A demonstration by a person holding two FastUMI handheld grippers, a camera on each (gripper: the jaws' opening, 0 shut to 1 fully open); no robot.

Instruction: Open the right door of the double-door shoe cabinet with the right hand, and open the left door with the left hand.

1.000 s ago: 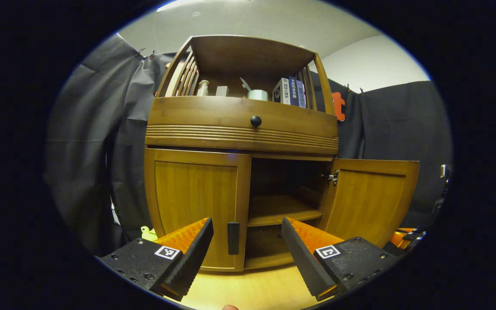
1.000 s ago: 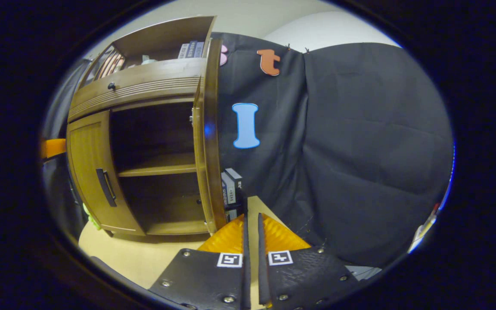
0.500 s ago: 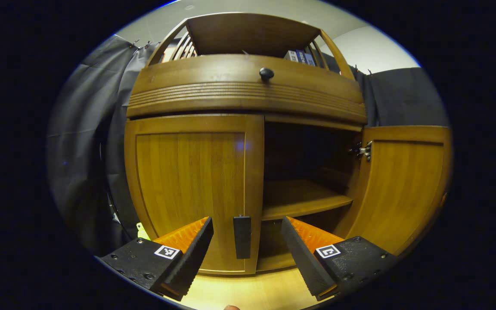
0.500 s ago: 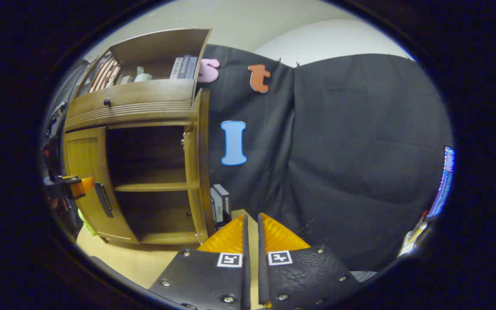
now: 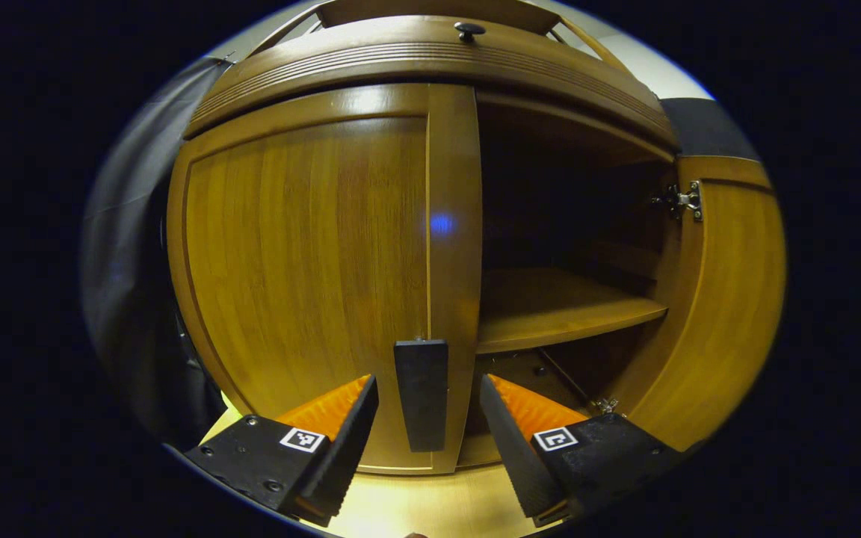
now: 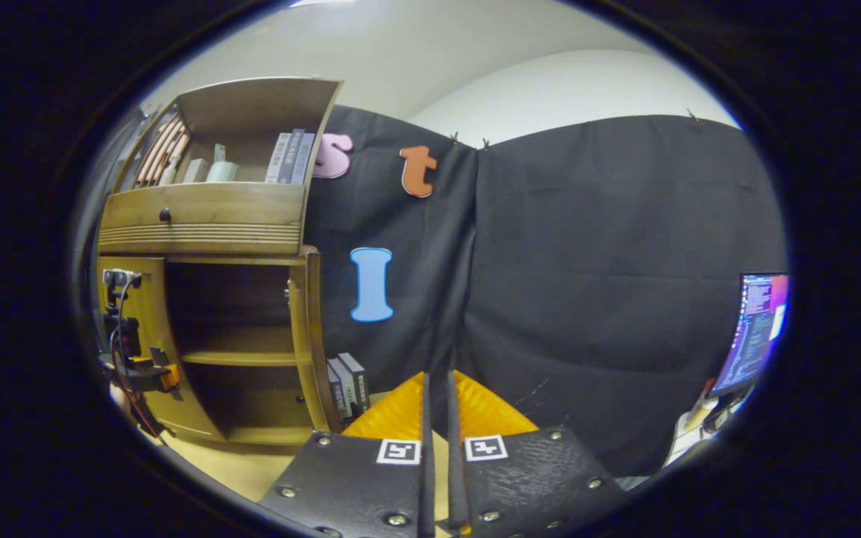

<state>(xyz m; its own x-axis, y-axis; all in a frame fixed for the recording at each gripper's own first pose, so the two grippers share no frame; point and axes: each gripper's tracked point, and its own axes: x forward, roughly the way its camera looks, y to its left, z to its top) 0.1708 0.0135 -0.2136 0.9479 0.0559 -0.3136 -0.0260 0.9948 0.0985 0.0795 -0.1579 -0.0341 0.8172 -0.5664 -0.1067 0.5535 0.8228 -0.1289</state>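
The booth is hung with black cloth (image 6: 610, 284) under a pale ceiling, and a light wooden floor (image 5: 430, 508) runs up to the foot of the shoe cabinet (image 5: 430, 67).

Nearest in the left gripper view, the left gripper (image 5: 427, 426) stands with its fingers spread wide, empty, one on each side of the dark vertical handle (image 5: 421, 394) without touching it. That handle sits low on the inner edge of the left door (image 5: 311, 254), which lies closed and flush with the cabinet front. In the right gripper view the right gripper (image 6: 436, 418) is drawn narrow, its fingers almost together with nothing between them, well apart from the cabinet.

The left door looks like a stiff, hinged wooden panel of moderate weight; it should swing rather than flex. The handle is the sensible place to grip, being a slim rigid bar that the fingers can pinch from both sides, though its smooth face may slip if pinched lightly.

Beyond, the right door (image 5: 729, 299) already stands swung open, its metal hinge (image 5: 681, 200) showing, baring a shelf (image 5: 557, 306) inside. A drawer knob (image 5: 468, 30) sits above. Books (image 6: 348, 385) stand on the floor beside the right door, and a lit monitor (image 6: 755, 329) lies far right. Nothing visible blocks the left door's swing.
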